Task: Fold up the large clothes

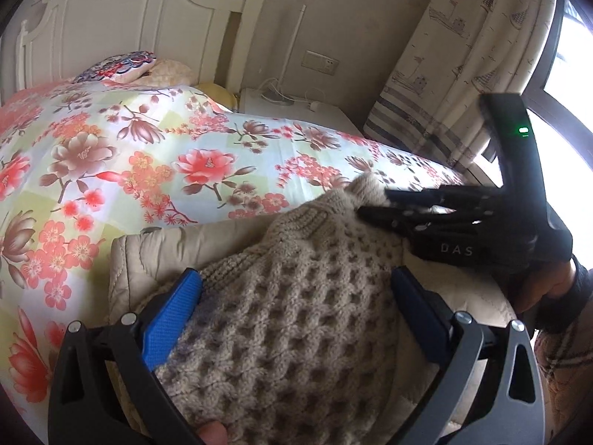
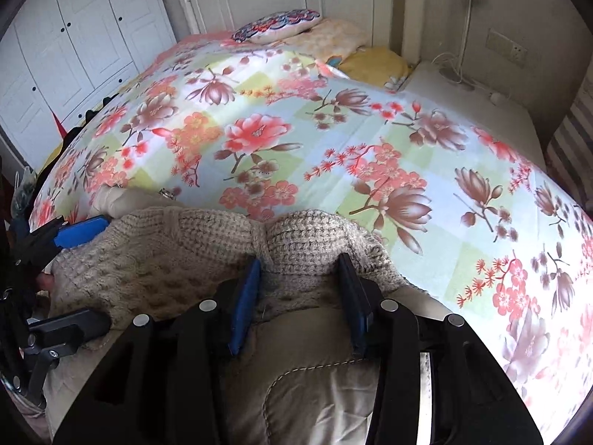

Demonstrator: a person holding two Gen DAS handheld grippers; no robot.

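A beige knitted sweater lies bunched on a beige quilted garment at the near edge of the bed. My left gripper stands wide open astride the sweater, its blue pads on either side of the knit, and a fingertip shows under the knit at the bottom. My right gripper comes in from the right and is shut on the sweater's far ribbed end. In the right wrist view, a fold of the sweater sits pinched between the right gripper pads. The left gripper shows at the left edge.
A floral bedspread covers the bed. Pillows lie by the white headboard. A white nightstand with cables stands beside the bed, a curtain and window to the right, white wardrobe doors to the left.
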